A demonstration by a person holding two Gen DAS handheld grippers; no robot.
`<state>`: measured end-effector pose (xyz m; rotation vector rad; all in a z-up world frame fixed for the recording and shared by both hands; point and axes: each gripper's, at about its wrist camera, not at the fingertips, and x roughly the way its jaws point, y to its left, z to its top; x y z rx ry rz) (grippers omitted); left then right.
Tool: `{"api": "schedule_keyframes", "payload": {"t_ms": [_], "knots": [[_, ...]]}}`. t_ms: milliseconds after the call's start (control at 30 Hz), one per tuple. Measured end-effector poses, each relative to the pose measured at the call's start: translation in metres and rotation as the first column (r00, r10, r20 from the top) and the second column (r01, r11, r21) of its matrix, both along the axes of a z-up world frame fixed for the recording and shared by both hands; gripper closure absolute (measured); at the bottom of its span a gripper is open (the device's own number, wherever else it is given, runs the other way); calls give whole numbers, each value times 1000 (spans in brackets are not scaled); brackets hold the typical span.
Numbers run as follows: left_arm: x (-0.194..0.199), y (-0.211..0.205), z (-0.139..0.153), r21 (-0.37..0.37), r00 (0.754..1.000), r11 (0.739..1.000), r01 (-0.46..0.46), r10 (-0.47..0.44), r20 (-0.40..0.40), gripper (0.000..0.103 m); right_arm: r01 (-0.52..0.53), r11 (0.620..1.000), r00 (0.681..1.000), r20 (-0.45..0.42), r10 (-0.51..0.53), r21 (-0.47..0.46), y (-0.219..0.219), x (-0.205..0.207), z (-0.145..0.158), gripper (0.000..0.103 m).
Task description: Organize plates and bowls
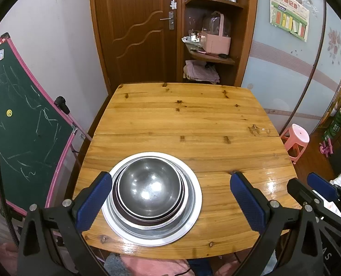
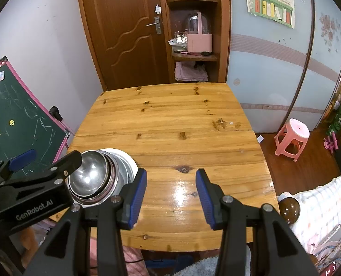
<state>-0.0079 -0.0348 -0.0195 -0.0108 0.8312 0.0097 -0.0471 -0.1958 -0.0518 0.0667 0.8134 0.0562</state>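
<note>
Left claw (image 1: 170, 203): spread wide, astride the bowl stack (image 1: 151, 189) without contact. Right claw (image 2: 171, 197): partly spread, empty, above bare worktop (image 2: 166, 124).

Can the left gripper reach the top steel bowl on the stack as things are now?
Probably yes. The left gripper is open, its jaws spread either side of the stack, and nothing lies over the top steel bowl. The right gripper stands aside over bare table.

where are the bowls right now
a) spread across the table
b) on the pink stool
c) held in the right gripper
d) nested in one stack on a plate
d: the bowls sit nested inside one another on the plate, while the right gripper is open and empty.
</note>
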Motion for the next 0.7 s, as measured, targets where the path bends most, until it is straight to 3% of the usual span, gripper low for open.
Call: {"api": "schedule_keyframes", "payload": {"t_ms": [700], "knots": [[2, 0, -4, 9, 1000, 1000, -6, 6, -10, 1, -3, 1000, 1000, 5, 3, 2, 1, 4, 0, 59]]}}
